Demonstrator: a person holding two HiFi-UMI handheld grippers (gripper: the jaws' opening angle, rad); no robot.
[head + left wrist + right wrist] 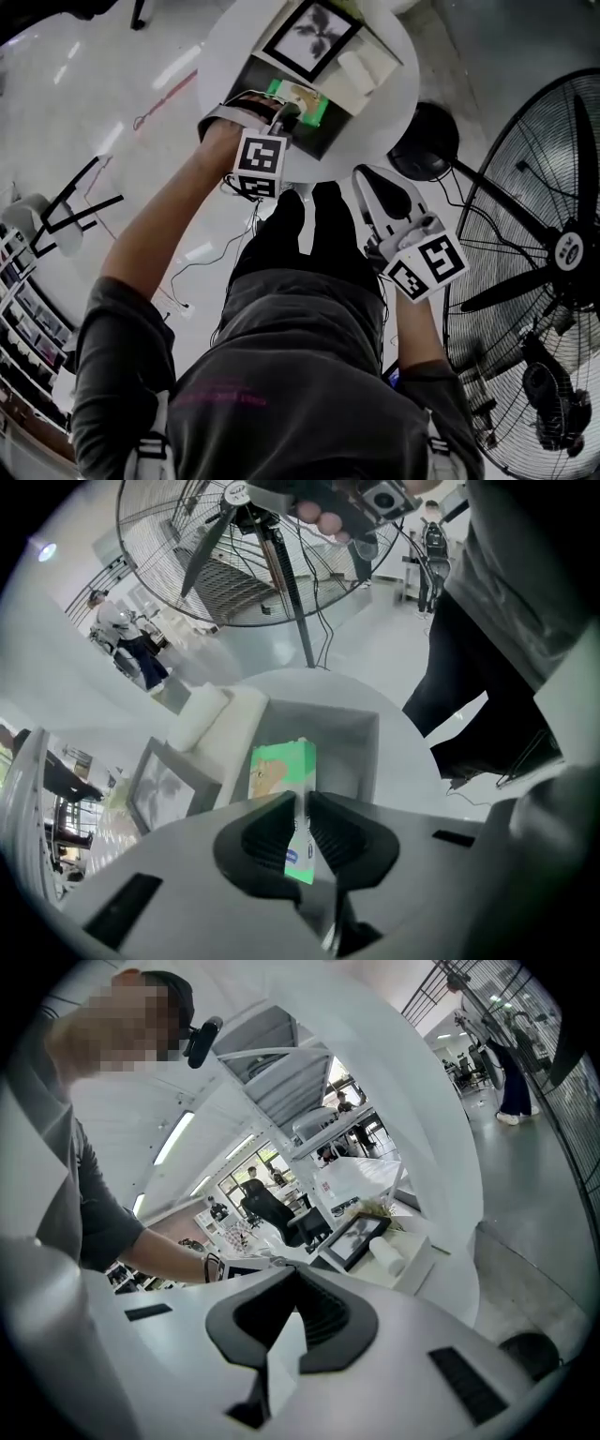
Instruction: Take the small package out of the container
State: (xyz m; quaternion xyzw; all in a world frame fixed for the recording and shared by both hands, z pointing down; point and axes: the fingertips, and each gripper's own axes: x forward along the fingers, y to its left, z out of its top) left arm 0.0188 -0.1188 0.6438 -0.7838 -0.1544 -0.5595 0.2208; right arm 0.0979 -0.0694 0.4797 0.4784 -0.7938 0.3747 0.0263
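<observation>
The small green carton package [281, 761] is pinched by the fingers [267, 829] of the left gripper [302, 799], upright inside the grey open container [349, 731] near the edge of the white tabletop [403, 747], for lifting out; the right gripper [292, 1277] is kept clear, closed and empty.

Glossy green printed small package [281, 772], matt grey container [349, 733], smooth white table [401, 744], metal wire fan grille [178, 564]

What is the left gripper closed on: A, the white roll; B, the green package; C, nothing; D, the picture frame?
B: in the left gripper view, the left gripper presses its pads on both sides of the green package, which stands in the container.
</observation>
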